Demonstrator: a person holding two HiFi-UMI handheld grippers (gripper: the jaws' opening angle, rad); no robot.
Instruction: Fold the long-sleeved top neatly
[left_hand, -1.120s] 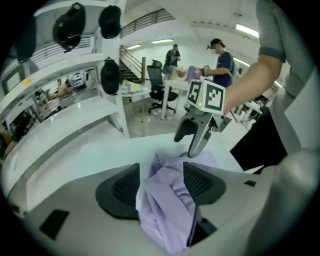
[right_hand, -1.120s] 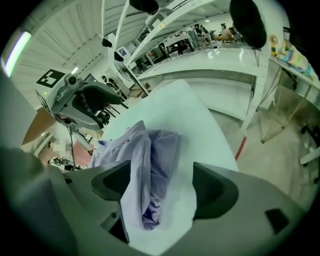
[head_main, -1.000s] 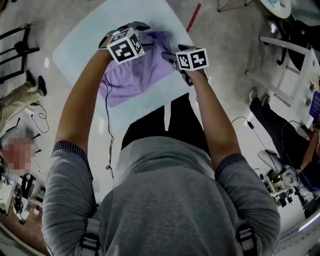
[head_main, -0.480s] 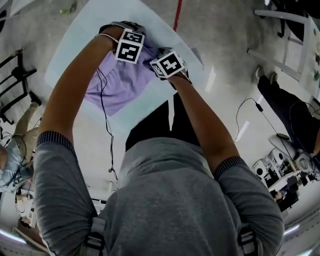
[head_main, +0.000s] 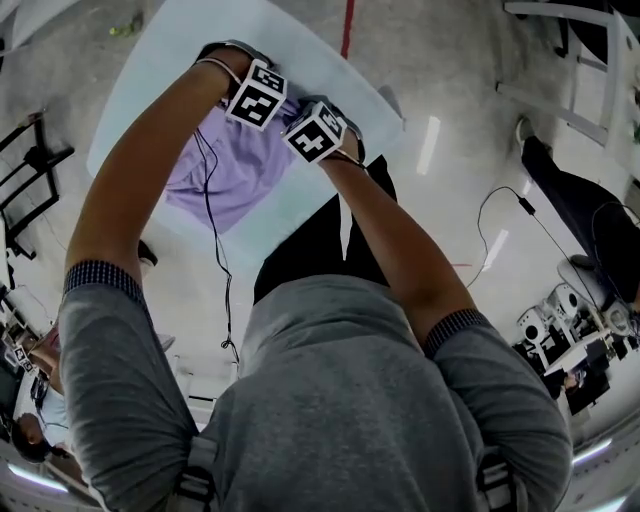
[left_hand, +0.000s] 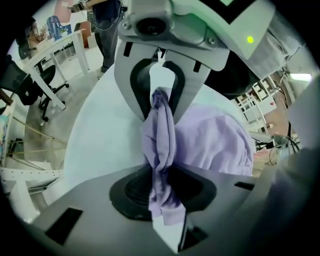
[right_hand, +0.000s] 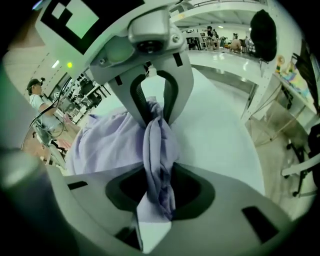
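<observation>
Risk: left gripper (left_hand: 161, 150) and right gripper (right_hand: 159, 150) closing on bunched 1 o'clock edge of purple top (head_main: 215, 175); uneven bites could skew fold.

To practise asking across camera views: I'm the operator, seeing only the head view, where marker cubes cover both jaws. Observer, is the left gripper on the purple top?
Observer: Yes. In the left gripper view, the left gripper has a bunched fold of the purple top between its closing jaws.
Operator: And the right?
Observer: The right gripper likewise: its jaws are closing on a gathered fold.
Operator: Which edge is caught?
Observer: A ribbed edge sticks out of the left gripper's grip, nearest its camera.
</observation>
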